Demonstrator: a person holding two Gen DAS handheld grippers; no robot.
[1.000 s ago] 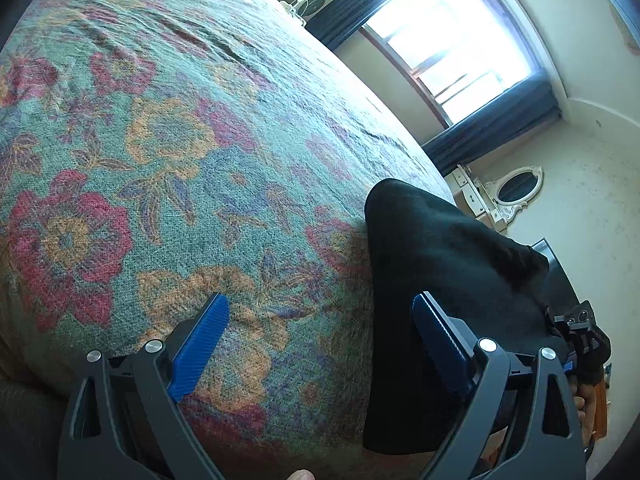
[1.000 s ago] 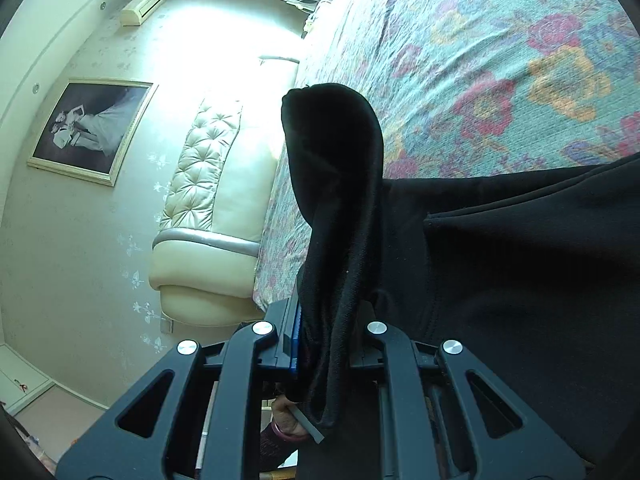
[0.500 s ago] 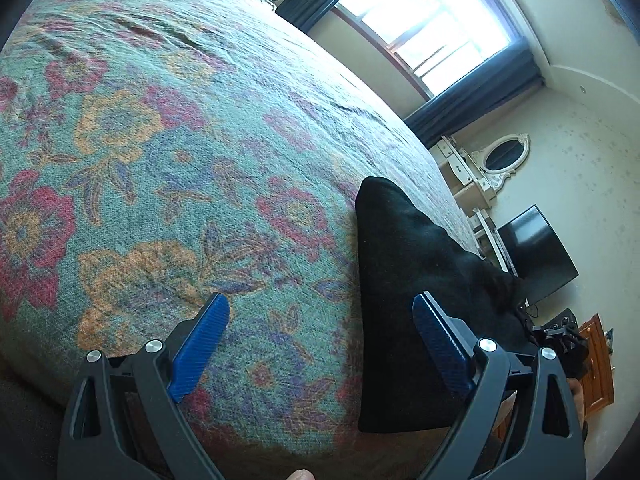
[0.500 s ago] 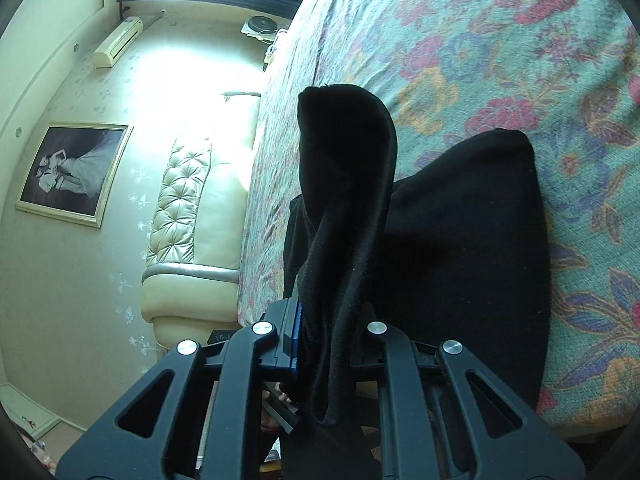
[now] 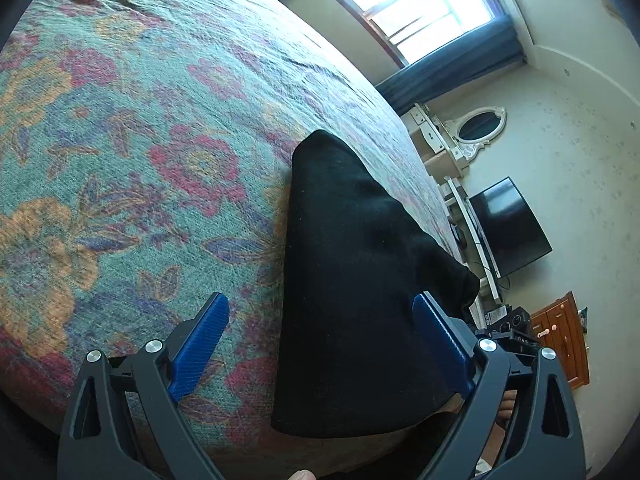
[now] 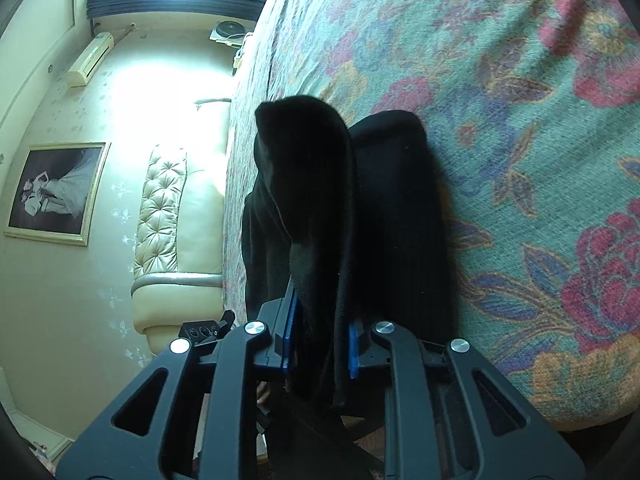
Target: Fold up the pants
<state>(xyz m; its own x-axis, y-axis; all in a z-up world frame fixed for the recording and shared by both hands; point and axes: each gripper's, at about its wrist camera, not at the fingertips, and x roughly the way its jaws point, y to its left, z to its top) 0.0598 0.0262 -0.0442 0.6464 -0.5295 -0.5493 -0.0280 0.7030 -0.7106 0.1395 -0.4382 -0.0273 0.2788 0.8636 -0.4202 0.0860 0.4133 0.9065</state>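
The black pants [image 5: 352, 280] lie folded near the bed's edge, partly hanging off it. My left gripper [image 5: 320, 344] is open and empty, its blue pads either side of the pants' near part, not touching. My right gripper [image 6: 320, 344] is shut on a bunched fold of the pants [image 6: 312, 200], which stands up from between its jaws; the rest of the pants [image 6: 400, 216] lies on the bed behind.
The floral bedspread [image 5: 140, 140] covers the bed. A cream tufted headboard [image 6: 160, 216] and a framed picture [image 6: 56, 188] are on the wall. A window [image 5: 404, 4], a dresser with mirror [image 5: 476, 128], a TV [image 5: 508, 224] and a wooden cabinet [image 5: 560, 344] stand beyond the bed.
Both grippers have drawn back toward the bed's edge. The pants pile looks smaller and more compact. The right gripper keeps its hold; the left stays open.
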